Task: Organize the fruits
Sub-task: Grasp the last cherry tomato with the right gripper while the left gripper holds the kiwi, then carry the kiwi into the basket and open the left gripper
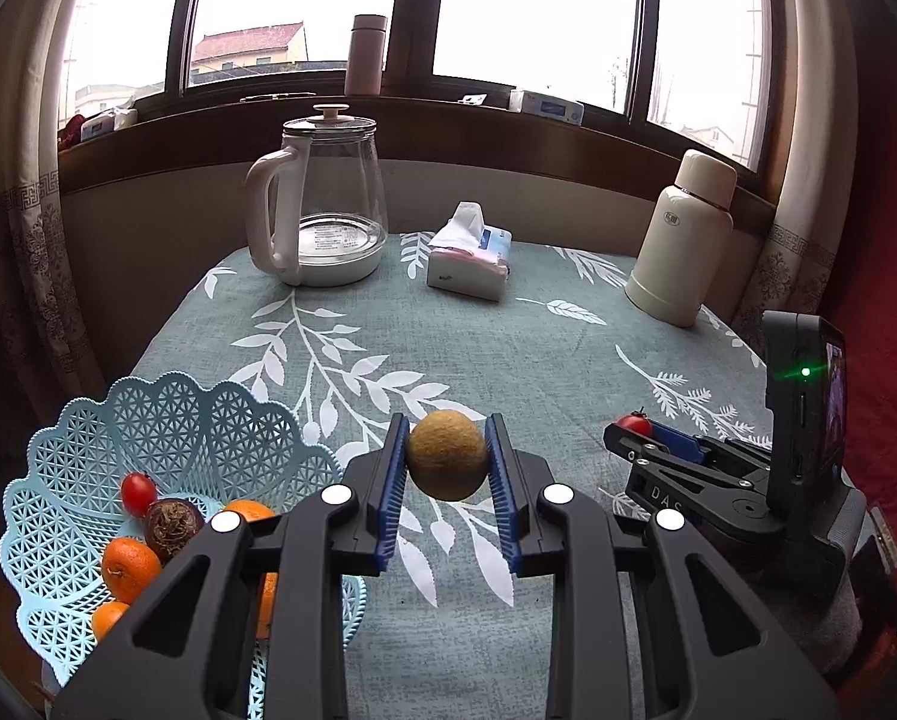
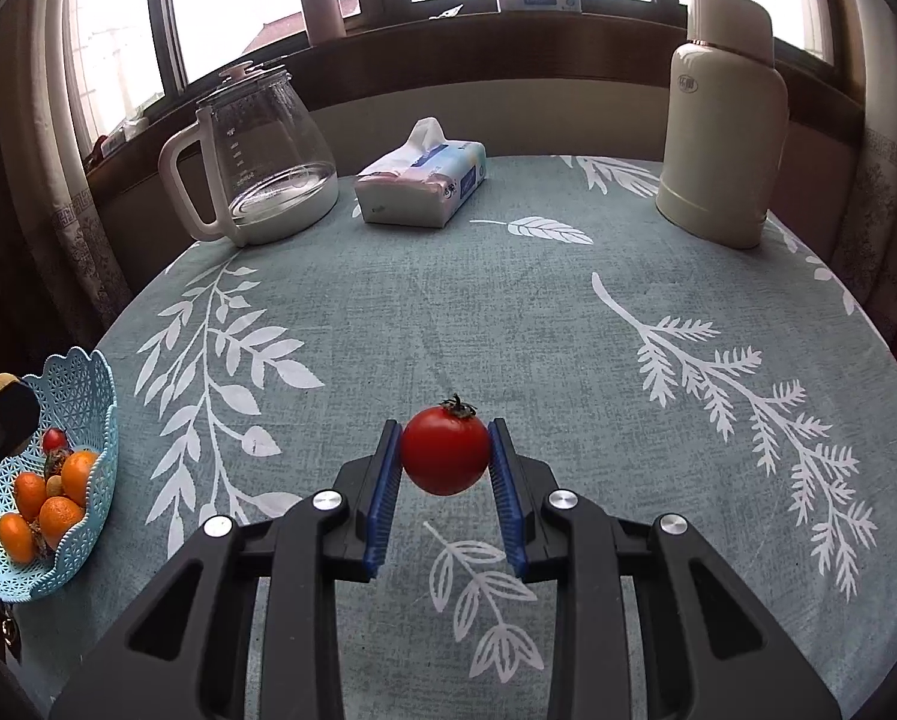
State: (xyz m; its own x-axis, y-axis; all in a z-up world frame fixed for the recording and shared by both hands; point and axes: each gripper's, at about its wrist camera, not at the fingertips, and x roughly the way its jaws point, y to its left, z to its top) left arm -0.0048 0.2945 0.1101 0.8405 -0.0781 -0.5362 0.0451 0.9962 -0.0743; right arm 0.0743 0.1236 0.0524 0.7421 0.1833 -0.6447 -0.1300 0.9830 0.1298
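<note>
My left gripper point(image 1: 447, 461) clamps a tan round fruit point(image 1: 447, 455); my right gripper point(image 2: 445, 455) clamps a cherry tomato point(image 2: 445, 450), both above the tablecloth point(image 2: 448, 312).

We see each tool, left tool point(image 1: 448, 462) and right tool point(image 2: 445, 456), as matte black moulded linkage arms with triangular cut-outs, round silver screws at the pivots, and blue ribbed pads point(image 2: 382, 504) lining both fingers.

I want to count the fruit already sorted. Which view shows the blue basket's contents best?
The right wrist view: the blue basket sits clear at the left edge, its oranges and a small tomato unobstructed. In the left wrist view the basket is nearer, but the left claw covers part of its fruit.
</note>
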